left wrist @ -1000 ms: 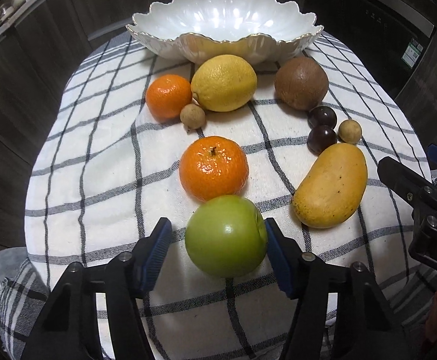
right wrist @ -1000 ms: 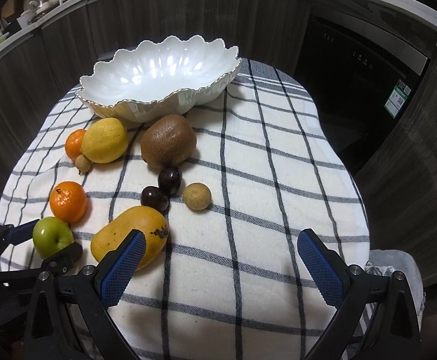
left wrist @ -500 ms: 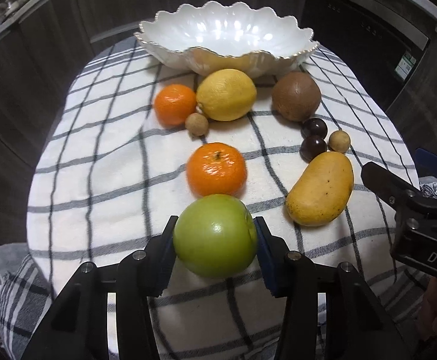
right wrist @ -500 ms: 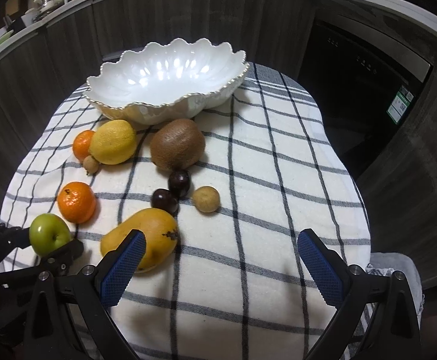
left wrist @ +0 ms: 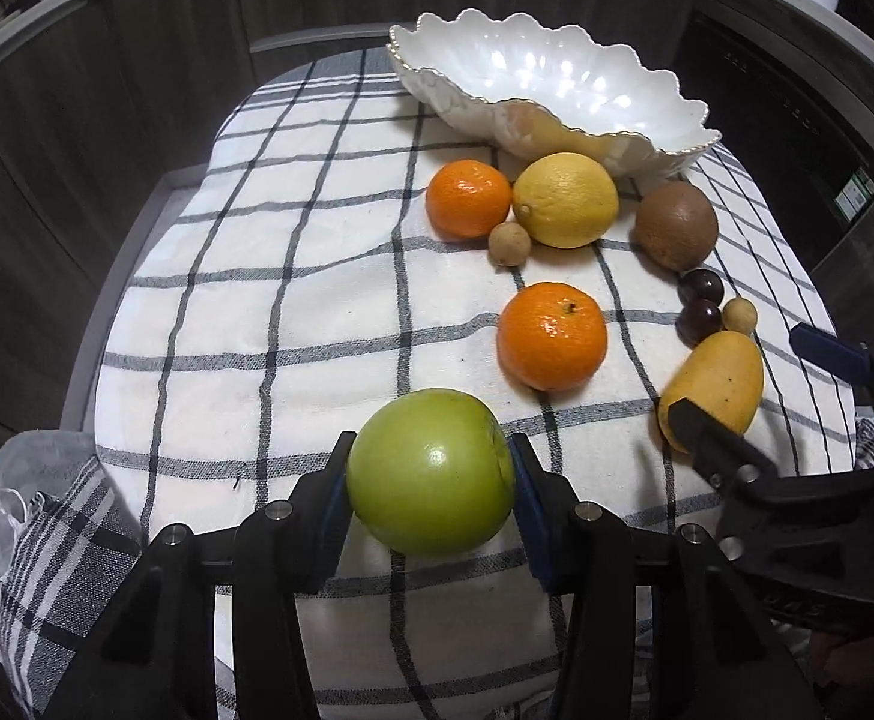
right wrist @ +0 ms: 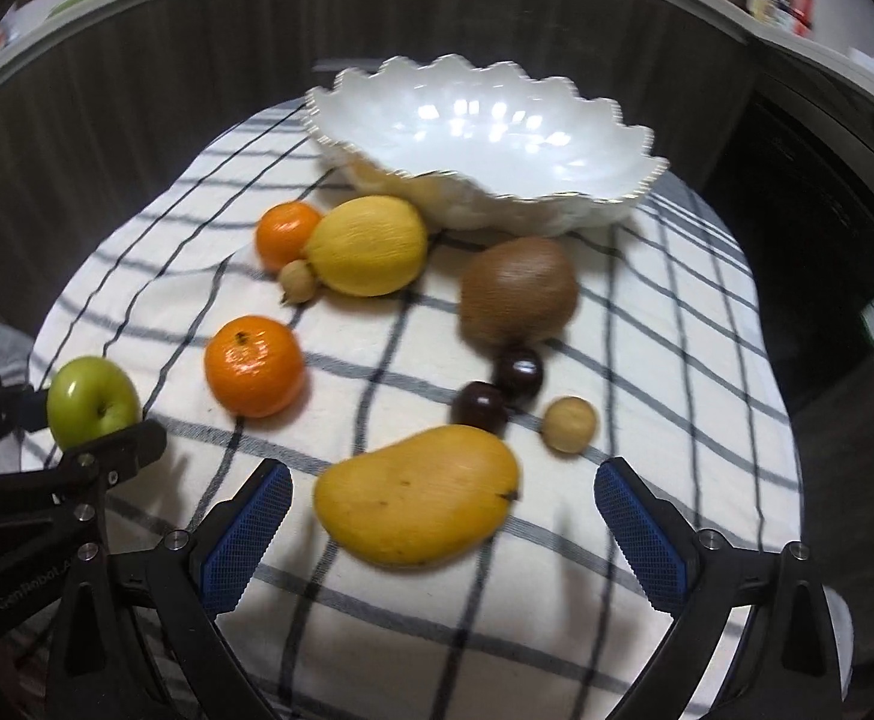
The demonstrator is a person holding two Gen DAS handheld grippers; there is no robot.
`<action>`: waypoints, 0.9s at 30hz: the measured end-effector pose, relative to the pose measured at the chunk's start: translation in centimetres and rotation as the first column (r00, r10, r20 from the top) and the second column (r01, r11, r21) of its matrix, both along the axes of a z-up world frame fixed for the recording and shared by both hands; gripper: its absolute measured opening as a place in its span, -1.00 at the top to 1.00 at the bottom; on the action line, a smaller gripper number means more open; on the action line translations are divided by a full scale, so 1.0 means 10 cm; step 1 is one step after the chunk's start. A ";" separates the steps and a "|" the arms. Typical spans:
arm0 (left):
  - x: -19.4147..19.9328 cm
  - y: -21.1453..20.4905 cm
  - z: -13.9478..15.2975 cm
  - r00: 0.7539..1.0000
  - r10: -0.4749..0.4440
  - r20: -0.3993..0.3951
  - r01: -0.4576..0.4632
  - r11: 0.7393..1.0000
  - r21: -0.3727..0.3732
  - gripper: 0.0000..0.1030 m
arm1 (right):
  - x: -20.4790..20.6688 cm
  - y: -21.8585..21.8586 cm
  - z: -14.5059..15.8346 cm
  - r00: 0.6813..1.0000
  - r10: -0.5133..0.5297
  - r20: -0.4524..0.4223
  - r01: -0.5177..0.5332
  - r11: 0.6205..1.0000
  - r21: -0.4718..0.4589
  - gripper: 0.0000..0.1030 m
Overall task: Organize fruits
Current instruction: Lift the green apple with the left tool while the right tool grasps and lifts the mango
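Observation:
My left gripper (left wrist: pixel 431 480) is shut on the green apple (left wrist: pixel 431 471), its blue pads pressed on both sides, the apple just above the checked cloth (left wrist: pixel 293 312). The right wrist view shows the same apple (right wrist: pixel 92 401) at far left in that gripper (right wrist: pixel 83 420). My right gripper (right wrist: pixel 443 522) stands open, its blue pads on either side of the yellow mango (right wrist: pixel 419 495), not touching it. In the left wrist view the mango (left wrist: pixel 716 387) lies between the right gripper's fingers (left wrist: pixel 707 432). The scalloped white bowl (left wrist: pixel 557 84) (right wrist: pixel 479 132) stands empty at the back.
On the cloth lie two oranges (left wrist: pixel 551 336) (left wrist: pixel 467 198), a lemon (left wrist: pixel 566 199), a brown kiwi (left wrist: pixel 676 225), two dark plums (left wrist: pixel 700 305) and two small tan fruits (left wrist: pixel 509 244) (left wrist: pixel 739 315). Dark cabinets surround the table. A grey cloth (left wrist: pixel 35 480) hangs at the near left edge.
The left gripper's jaws closed onto the green apple and lifted it slightly, swinging left. The right gripper moved left, so the mango now lies between its open fingers.

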State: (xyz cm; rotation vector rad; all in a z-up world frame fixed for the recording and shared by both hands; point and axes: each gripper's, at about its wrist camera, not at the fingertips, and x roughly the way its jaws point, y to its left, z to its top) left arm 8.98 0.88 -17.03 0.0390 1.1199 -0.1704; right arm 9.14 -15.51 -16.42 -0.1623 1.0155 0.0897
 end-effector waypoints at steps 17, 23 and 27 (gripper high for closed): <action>0.04 -0.01 -0.06 1.000 0.002 -0.013 -0.002 1.000 0.013 0.08 | 0.12 0.01 -0.30 0.998 0.033 -0.045 -0.032 0.999 0.017 -0.57; 0.00 -0.01 0.02 1.000 0.001 0.016 -0.001 1.000 0.019 0.08 | 0.09 -0.01 -0.27 0.999 0.023 -0.045 -0.022 0.999 0.032 -0.55; -0.02 -0.02 0.09 0.999 -0.001 0.032 0.001 1.000 0.016 0.08 | 0.06 -0.02 -0.17 0.999 0.023 -0.023 -0.022 0.999 0.043 -0.55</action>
